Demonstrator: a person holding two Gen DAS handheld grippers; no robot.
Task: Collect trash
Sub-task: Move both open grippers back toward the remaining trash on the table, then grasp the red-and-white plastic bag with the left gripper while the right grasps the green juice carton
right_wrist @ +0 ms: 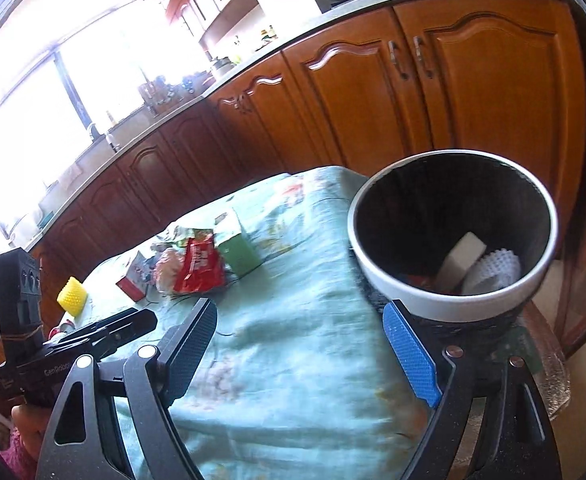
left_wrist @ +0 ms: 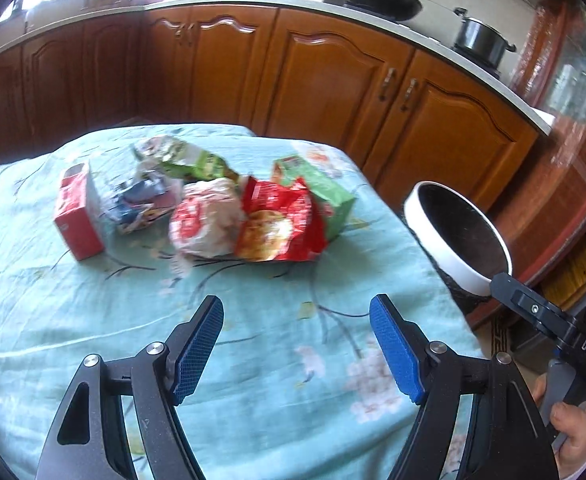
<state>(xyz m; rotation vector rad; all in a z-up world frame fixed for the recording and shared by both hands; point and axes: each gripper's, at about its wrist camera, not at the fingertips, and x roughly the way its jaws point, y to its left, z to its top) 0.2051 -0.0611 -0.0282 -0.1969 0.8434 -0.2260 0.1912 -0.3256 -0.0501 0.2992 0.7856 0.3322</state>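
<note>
Both the left gripper [left_wrist: 296, 318] and right gripper [right_wrist: 301, 326] are hanging wide open, empty, over the tablecloth [left_wrist: 253, 360]; wrappers [left_wrist: 281, 220] are lying at twelve o'clock, the bin [right_wrist: 451, 236] at two.

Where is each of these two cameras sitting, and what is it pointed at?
Left wrist view: rides on the left tongs, looking forward over the teal tablecloth at the pile of wrappers and cartons; its open blue pads, the right tool and a thumb show.
Right wrist view: rides on the right tongs, facing the table's edge and down into the trash bin; its open pads and the left tool show.
Shared: tablecloth, trash pile, bin, wooden cabinets.
</note>
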